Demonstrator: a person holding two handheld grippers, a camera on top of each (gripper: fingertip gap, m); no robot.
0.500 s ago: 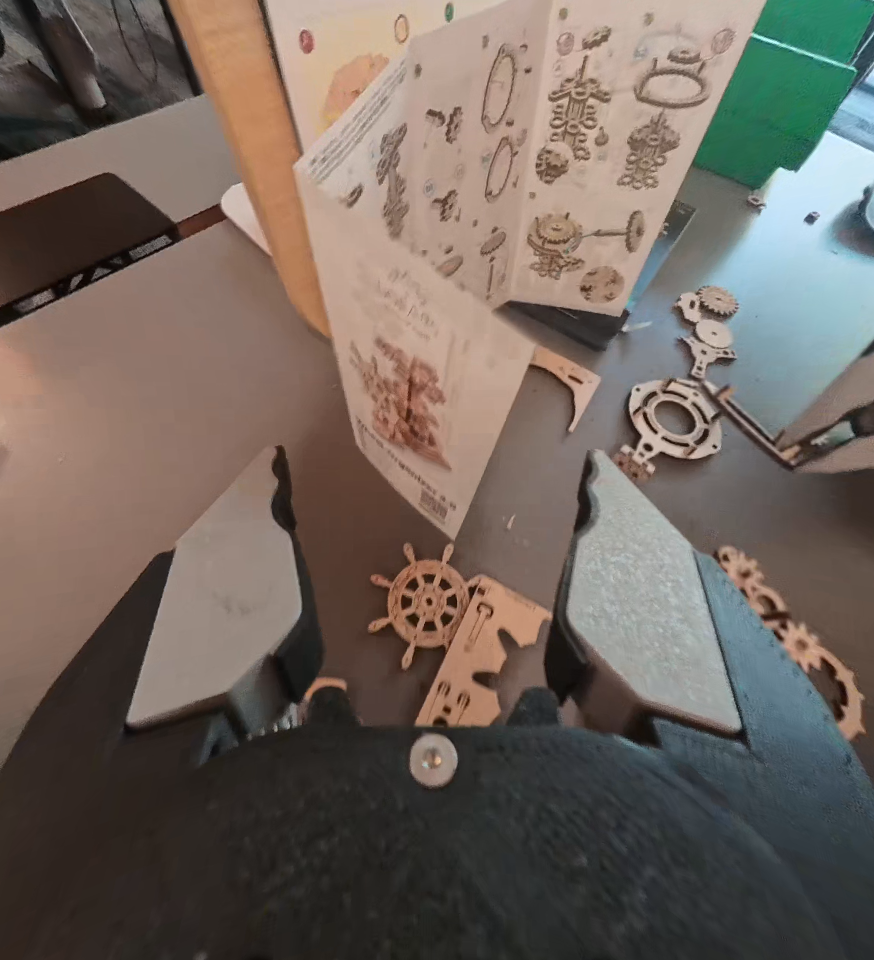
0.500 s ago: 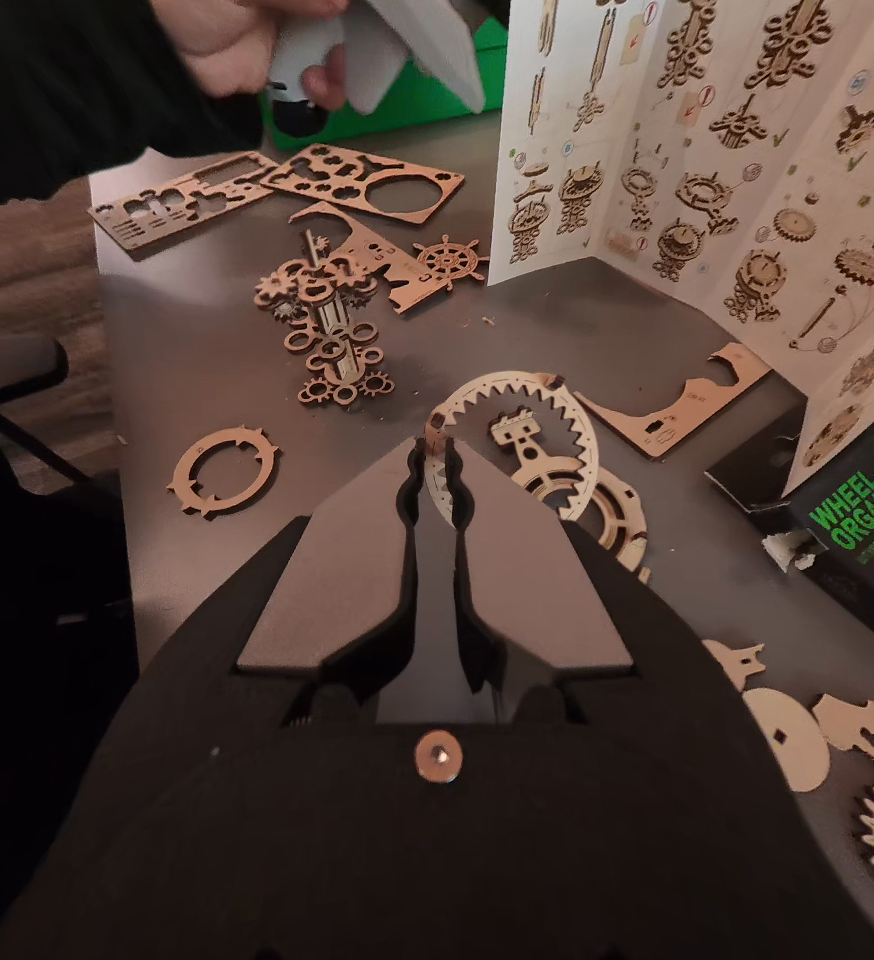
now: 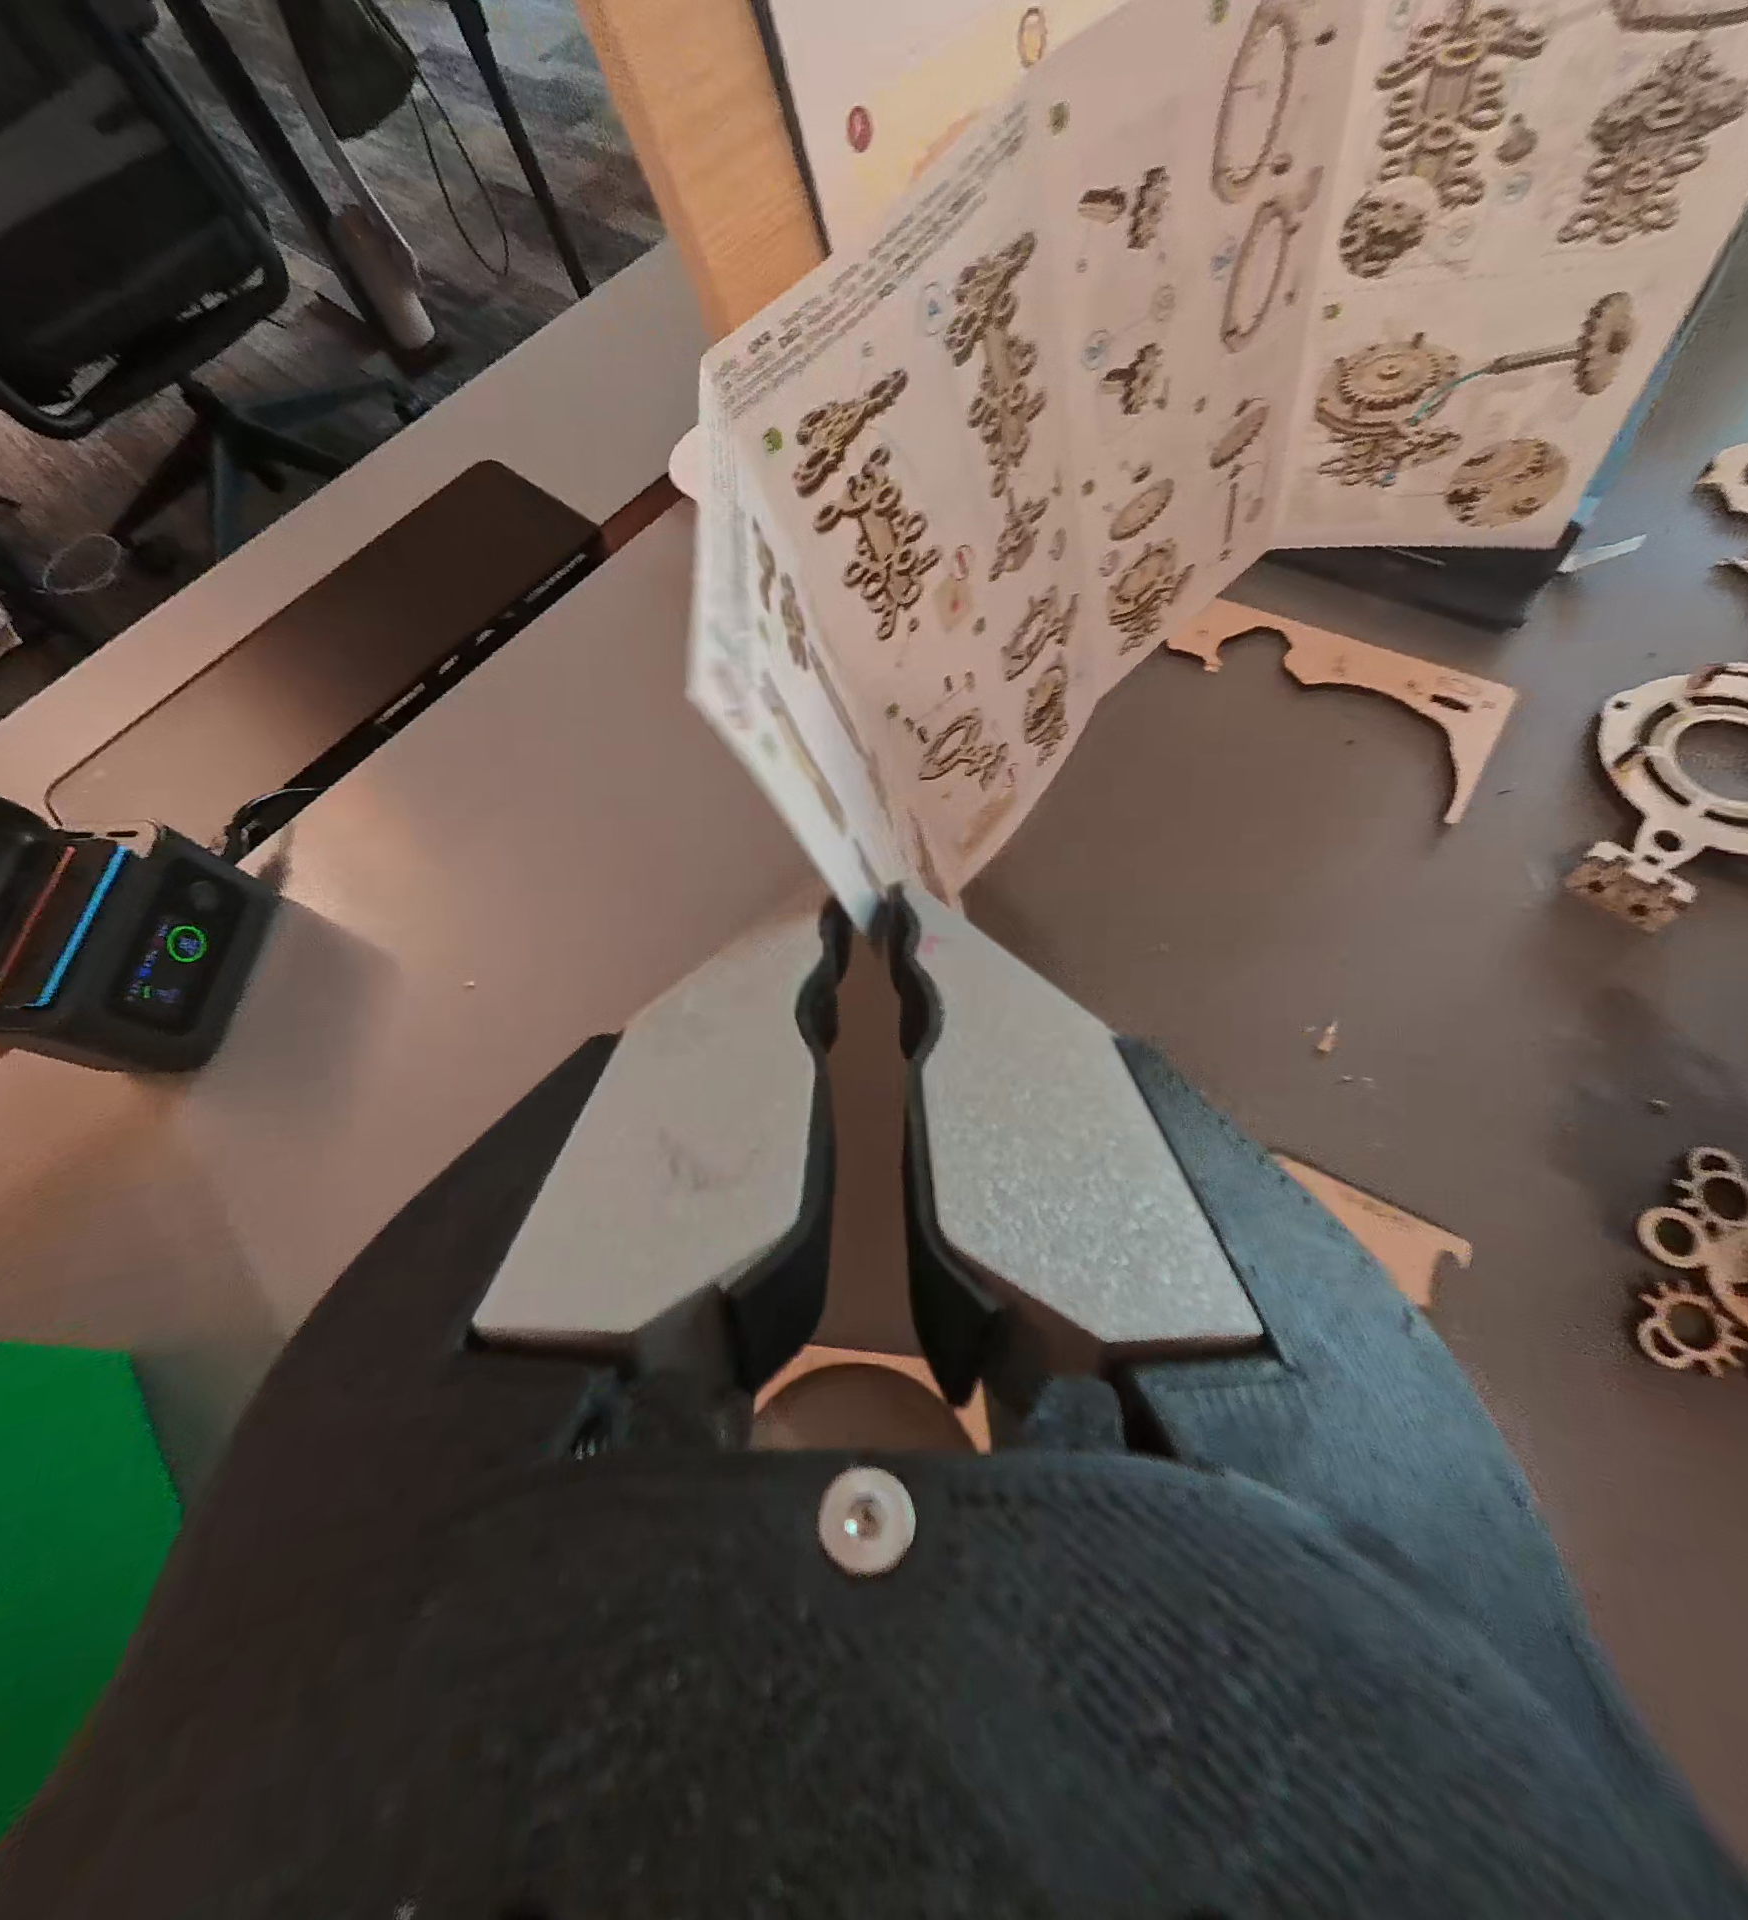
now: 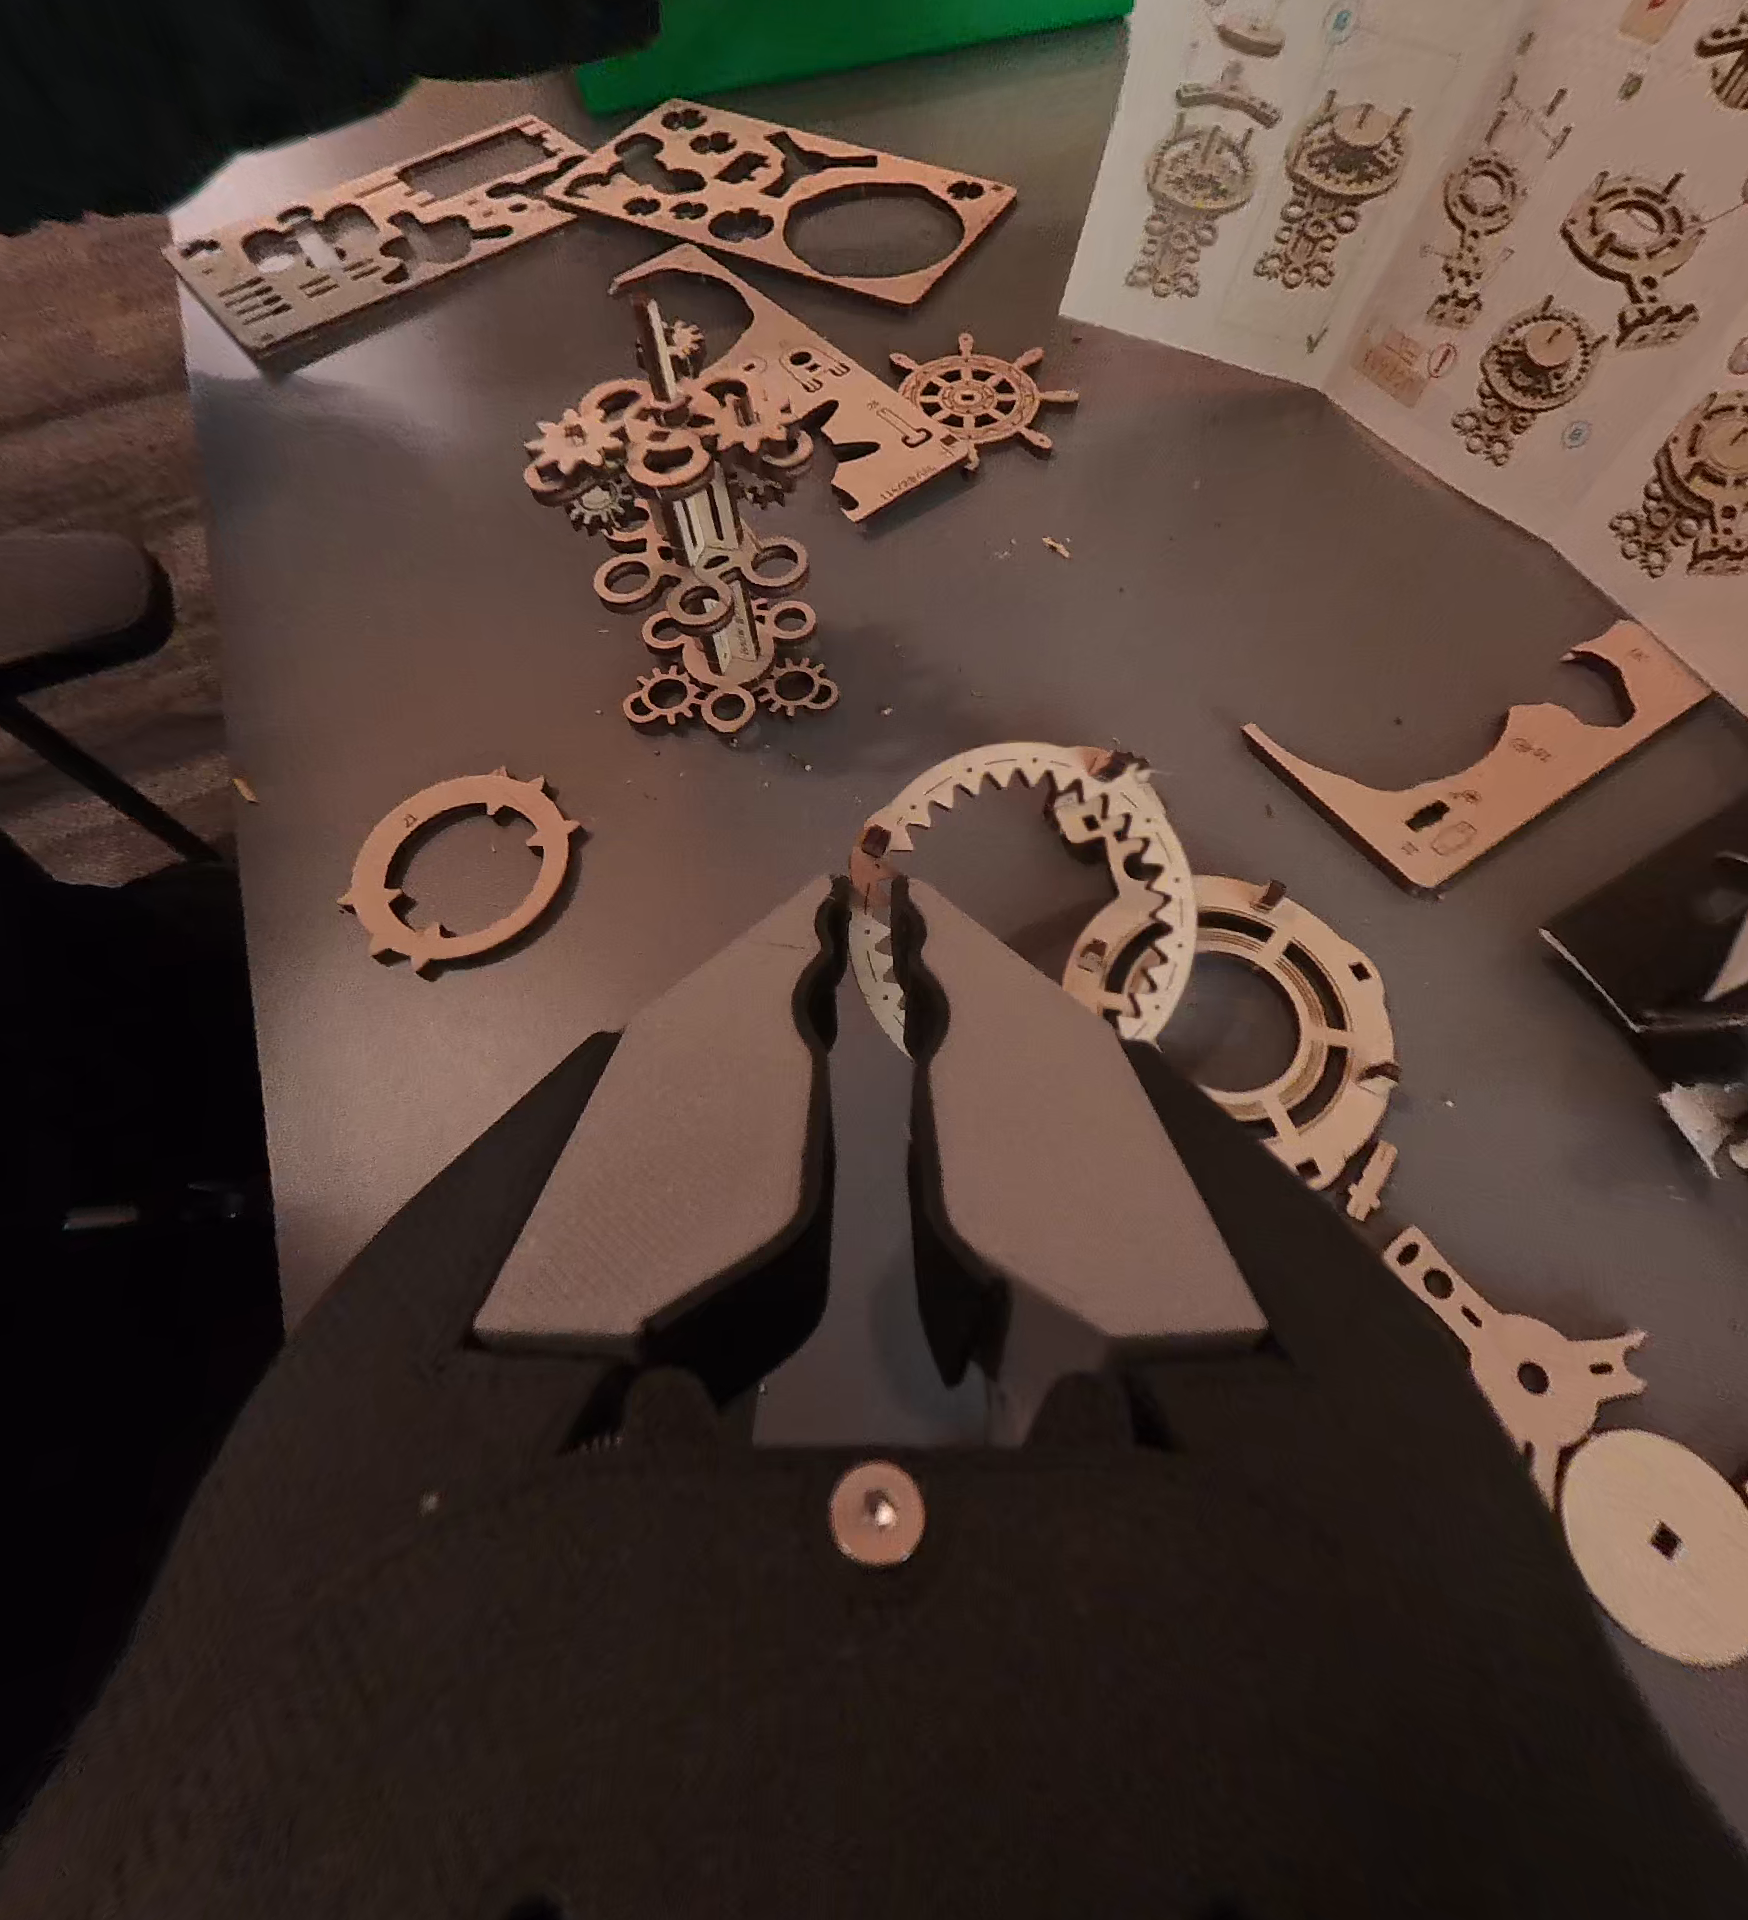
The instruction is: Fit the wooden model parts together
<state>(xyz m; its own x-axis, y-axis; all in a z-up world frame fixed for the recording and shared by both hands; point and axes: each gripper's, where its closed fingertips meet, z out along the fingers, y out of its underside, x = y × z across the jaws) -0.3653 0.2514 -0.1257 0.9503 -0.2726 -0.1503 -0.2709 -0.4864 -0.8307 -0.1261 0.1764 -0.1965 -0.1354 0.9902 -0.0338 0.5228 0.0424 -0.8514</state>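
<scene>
On grey table (image 3: 1213,1039), left wrist view: left gripper (image 3: 870,920) pinched tight on lower corner of folded instruction sheet (image 3: 1005,520), sheet lifted off surface, blurred. Round wooden frame (image 3: 1701,769) lies to right, flat

Right wrist view: right gripper (image 4: 865,894) clamped on rim of toothed wooden ring (image 4: 1015,831), ring tilted up, far edge over round frame w/ slots (image 4: 1296,1029). Gear tower (image 4: 683,520) upright beyond; plain ring (image 4: 459,873) flat to left; ship's wheel (image 4: 974,395) near sheet (image 4: 1472,260)

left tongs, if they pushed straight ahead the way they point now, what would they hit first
The instruction sheet: the left tongs are already shut on its lower corner, so it is first in line.
</scene>
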